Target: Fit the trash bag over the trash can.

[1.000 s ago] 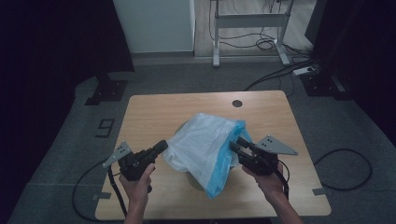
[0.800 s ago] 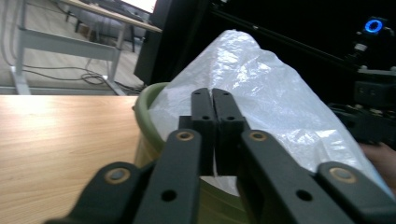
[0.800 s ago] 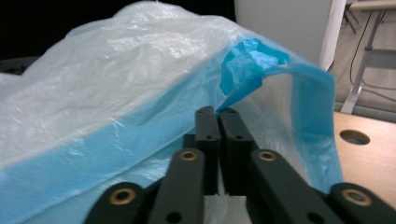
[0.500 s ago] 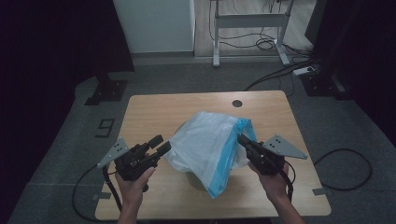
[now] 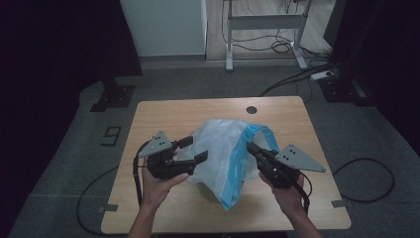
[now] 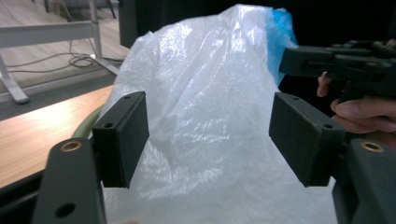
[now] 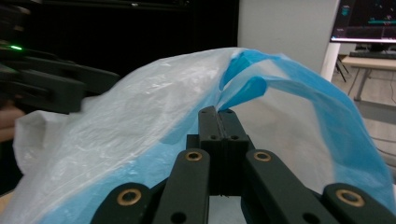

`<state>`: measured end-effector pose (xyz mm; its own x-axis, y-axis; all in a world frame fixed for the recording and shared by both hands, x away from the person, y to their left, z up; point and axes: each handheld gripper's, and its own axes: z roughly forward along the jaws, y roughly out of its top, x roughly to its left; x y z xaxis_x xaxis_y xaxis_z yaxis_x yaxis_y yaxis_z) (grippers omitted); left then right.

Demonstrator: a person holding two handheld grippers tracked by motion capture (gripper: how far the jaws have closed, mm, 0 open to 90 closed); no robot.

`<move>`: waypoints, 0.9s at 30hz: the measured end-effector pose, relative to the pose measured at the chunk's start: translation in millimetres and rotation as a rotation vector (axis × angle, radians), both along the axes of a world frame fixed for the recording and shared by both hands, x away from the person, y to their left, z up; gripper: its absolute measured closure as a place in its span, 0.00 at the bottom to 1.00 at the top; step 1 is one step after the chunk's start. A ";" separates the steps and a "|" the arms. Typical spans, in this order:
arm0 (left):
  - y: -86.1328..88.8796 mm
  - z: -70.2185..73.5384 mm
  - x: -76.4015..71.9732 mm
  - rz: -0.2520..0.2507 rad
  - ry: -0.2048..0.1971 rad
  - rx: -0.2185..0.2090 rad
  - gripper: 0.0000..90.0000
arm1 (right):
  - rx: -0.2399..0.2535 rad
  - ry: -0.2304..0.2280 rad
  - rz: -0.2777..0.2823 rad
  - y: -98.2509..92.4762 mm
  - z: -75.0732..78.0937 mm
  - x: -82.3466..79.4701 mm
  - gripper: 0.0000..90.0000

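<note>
The bag (image 5: pixel 225 158), white with a blue rim, stands bunched over a pale tub (image 5: pixel 205 191) in the middle of the worktop (image 5: pixel 163 111). The right tongs (image 7: pixel 219 112) are clamped tight on a fold of the blue rim and hold it up. The left tongs (image 6: pixel 210 135) have just been opening; their pads now stand wide, the white film lying between them without being pressed. The step looks like regripping to spread the mouth. To do it well, keep the right hold steady and high, move the left tongs to the opposite rim, pinch a single layer near the edge, then pull apart gently so the thin film does not tear.
</note>
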<state>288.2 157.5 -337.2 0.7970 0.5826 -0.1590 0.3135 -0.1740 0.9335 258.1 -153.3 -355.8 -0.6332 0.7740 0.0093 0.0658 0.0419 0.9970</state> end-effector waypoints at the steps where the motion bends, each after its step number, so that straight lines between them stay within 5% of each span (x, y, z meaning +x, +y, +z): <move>1: -1.5 -1.3 2.1 -0.010 0.009 0.000 0.30 | 0.001 -0.003 0.004 0.8 0.5 -0.6 0.99; 6: -9.4 -4.5 2.9 -0.079 0.022 0.002 0.39 | -0.008 -0.012 0.030 7.8 2.8 -1.6 0.99; 9: -13.9 -3.9 0.4 -0.123 0.006 0.020 0.58 | -0.010 -0.015 0.040 11.4 3.1 -1.7 0.99; 15: -17.3 -3.6 -0.4 -0.111 -0.011 0.038 0.90 | -0.012 -0.021 0.049 14.3 3.1 -3.0 0.99; 19: -11.5 -2.5 -3.5 -0.090 -0.060 -0.020 1.00 | -0.030 -0.020 0.028 12.6 2.5 -2.7 0.99; 25: 10.9 -0.6 -4.9 -0.027 -0.105 -0.207 1.00 | -0.032 0.005 -0.007 3.1 -3.0 -1.1 0.99; 27: 15.0 -1.2 -4.8 -0.010 -0.109 -0.233 1.00 | -0.031 0.013 -0.018 -0.7 -6.1 0.1 0.99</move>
